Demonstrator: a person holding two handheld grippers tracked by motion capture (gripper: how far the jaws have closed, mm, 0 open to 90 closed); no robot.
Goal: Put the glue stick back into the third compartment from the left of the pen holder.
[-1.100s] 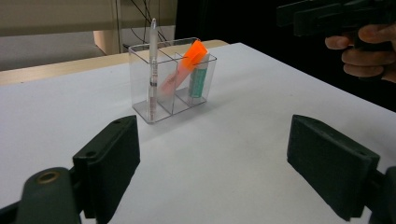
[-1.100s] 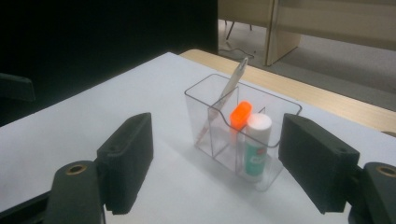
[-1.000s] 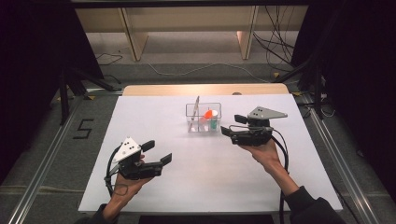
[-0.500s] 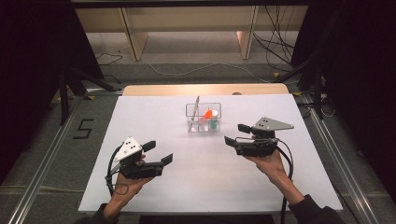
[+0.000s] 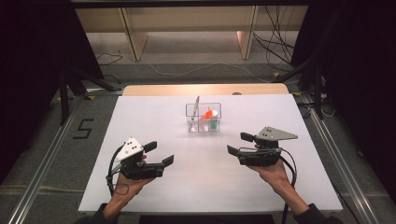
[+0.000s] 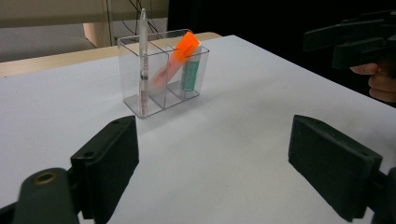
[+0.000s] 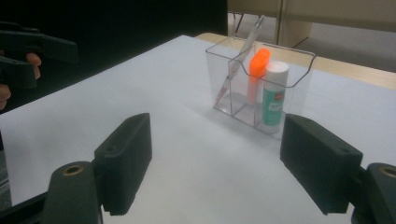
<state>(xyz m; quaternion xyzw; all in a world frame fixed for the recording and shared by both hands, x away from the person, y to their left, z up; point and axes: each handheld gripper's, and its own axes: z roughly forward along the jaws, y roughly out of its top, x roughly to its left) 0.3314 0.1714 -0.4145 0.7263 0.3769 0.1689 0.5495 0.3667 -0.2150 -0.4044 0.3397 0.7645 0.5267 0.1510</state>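
Two grippers hung over the white table (image 5: 154, 121), and both were wide open with nothing held in them. The left gripper (image 5: 161, 155) was near the person, on the left side. The right gripper (image 5: 242, 143) was on the right side, a bit farther in, and its jaws pointed left. Between them, at the far middle of the table, stood a clear box (image 5: 203, 117) with small sections inside.

From the left gripper view, a thin white pen (image 6: 143, 56) stood almost straight up in the left end of the box. An orange marker (image 6: 176, 55) leaned in the middle, and a green glue stick (image 6: 191, 70) stood beside it at the right end. From the right gripper view, the pen (image 7: 240, 58) leaned toward the far left, the marker's (image 7: 258, 65) orange cap showed behind, and the glue stick (image 7: 274, 95) with its white cap was the closest thing.

My guess was that the person was getting ready to pick something out of the box. The right gripper was the nearer one, so it looked best placed to go first. To do it well, it should come in from above, not from the side, because the clear walls would get in the way. It should close only on the top part that sticks up, and lift straight up. The box looked light, so it might tip or slide. The left gripper could press gently on the box to keep it in place.
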